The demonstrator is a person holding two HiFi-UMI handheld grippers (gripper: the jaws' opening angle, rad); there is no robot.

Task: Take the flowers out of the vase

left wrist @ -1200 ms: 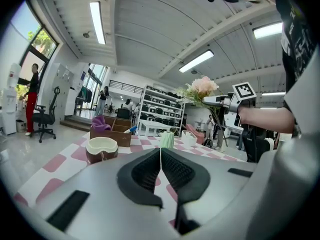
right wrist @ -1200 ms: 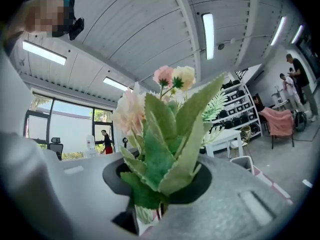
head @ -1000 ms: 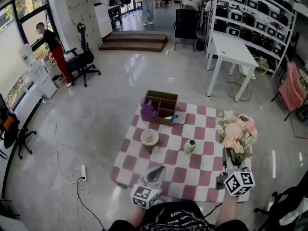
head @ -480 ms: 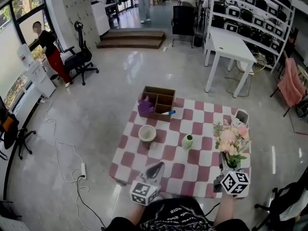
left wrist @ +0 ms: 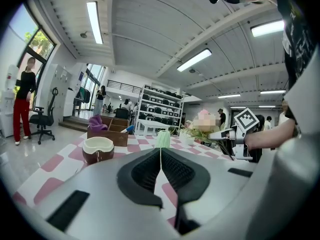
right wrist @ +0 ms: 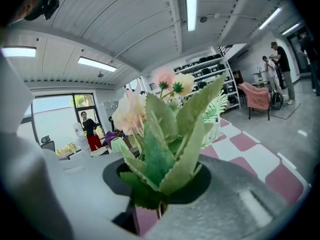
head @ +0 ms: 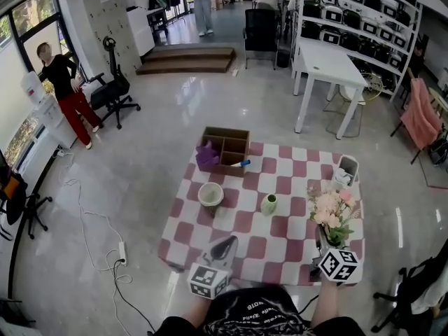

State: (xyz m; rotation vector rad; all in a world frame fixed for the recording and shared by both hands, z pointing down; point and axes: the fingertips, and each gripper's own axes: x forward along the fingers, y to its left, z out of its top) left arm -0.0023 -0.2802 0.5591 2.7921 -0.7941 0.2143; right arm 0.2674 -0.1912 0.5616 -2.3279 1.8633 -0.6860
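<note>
- Right gripper [head: 326,248] — at the near right corner of the table with the pink-and-white chequered cloth [head: 280,247]. Its jaws are clamped on the stems of the bunch of artificial pink and cream flowers with green leaves [head: 330,212]. In the right gripper view the leaves [right wrist: 160,149] fill the gap between the dark pads, and the blooms stand above the jaws.
- Flowers — held upright in the right gripper, out of and well apart from the small ribbed green vase [head: 269,204].
- Vase — stands upright near the middle of the table, between the flowers and the bowl.
- Left gripper [head: 227,243] — at the near edge of the table, left of centre. In the left gripper view its jaws [left wrist: 161,153] are pressed together with nothing between them, and the vase [left wrist: 163,138] shows straight beyond them.
- Round brown bowl with a cream inside [head: 211,194] — left of the vase, on the cloth.
- Brown wooden box with compartments [head: 227,147] — at the far edge of the table. A purple cloth [head: 206,156] sits at its left end and a blue-tipped pen [head: 242,163] lies at its near side.
- Small white container [head: 346,171] — at the far right corner.
- Person in a black top and red trousers [head: 61,93] — stands by the window, well apart from the table.
</note>
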